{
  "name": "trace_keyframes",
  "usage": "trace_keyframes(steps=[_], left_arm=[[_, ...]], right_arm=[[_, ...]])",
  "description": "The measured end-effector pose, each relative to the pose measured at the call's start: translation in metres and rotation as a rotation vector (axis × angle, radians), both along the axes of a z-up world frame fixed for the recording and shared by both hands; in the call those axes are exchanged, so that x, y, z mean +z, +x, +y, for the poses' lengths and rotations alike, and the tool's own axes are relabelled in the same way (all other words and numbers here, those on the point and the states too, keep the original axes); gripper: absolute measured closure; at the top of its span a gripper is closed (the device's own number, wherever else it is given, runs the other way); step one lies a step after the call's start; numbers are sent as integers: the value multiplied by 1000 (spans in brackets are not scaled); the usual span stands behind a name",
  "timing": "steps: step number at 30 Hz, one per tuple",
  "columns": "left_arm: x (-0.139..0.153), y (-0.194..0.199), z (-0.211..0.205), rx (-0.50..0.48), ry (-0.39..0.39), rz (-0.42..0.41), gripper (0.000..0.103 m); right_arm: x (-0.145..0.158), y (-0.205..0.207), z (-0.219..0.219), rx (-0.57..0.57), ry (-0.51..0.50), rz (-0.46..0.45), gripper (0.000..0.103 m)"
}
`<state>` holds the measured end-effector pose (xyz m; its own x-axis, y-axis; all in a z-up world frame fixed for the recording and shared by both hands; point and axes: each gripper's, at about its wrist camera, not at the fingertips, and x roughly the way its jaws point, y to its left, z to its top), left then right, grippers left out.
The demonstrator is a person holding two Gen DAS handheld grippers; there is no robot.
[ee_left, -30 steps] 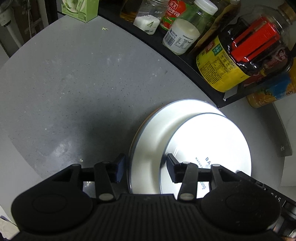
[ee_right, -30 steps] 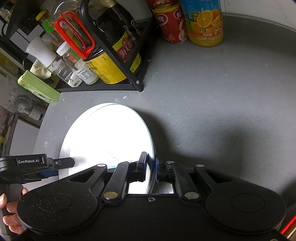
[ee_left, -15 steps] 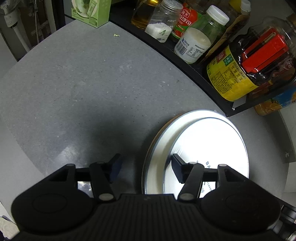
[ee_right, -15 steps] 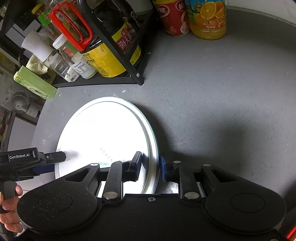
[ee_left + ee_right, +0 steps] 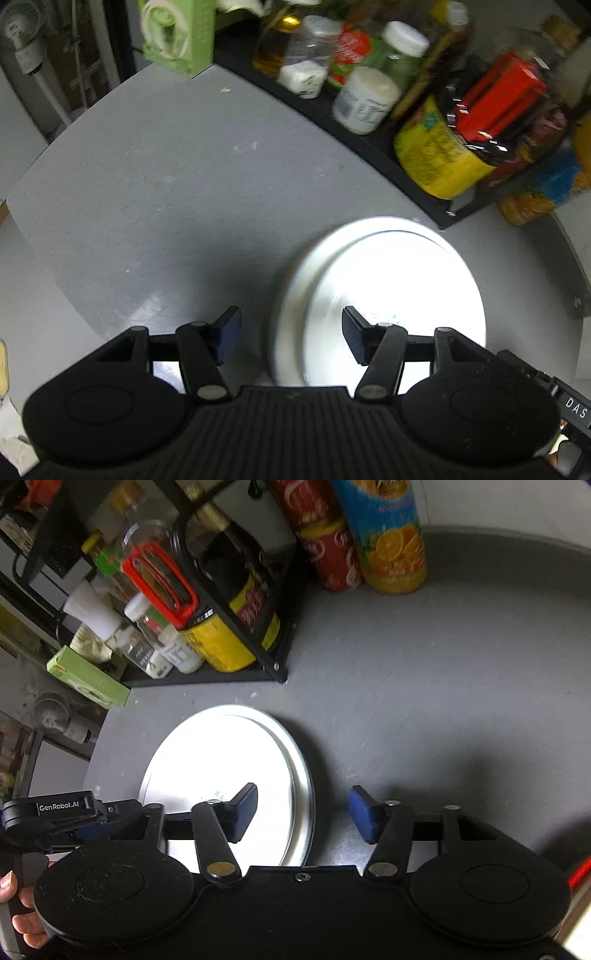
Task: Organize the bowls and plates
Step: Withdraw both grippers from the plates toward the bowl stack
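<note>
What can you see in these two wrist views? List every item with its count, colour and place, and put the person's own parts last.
plates: two, white, stacked upside down on the counter, smaller on top
counter: one, grey, under everything
rack: one, black, at the back of the counter
large bottle: one, dark with yellow label and red handle, in the rack
small jars: several, white-capped, in the rack
juice bottle: one, orange, right of the rack
can: one, red, beside the juice bottle
carton: one, green, left of the rack
fan: one, white, beyond the counter
left tool: open, straddling the plates' rim
right tool: open, straddling the plates' rim
hand: one, lower left of right view
</note>
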<state>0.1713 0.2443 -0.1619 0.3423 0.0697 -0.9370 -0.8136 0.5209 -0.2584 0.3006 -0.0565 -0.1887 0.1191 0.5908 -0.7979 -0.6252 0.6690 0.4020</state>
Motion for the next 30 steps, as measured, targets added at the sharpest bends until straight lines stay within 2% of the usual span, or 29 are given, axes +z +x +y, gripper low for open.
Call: trace_keyframes(steps=[1, 3, 9, 24, 30], left_arm=[[3, 2, -3, -8, 3, -6, 45], [11, 6, -11, -21, 6, -21, 45], [30, 15, -39, -79, 24, -58, 39], [59, 30, -119, -260, 8, -118, 39], [68, 48, -159, -346, -7, -159, 39]], right_arm=[[3, -1, -2, -3, 0, -15, 38], [9, -3, -9, -4, 1, -42, 24], [24, -9, -30, -29, 19, -88, 15], [52, -27, -115, -133, 57, -141, 13], [63, -28, -154, -199, 97, -128, 13]])
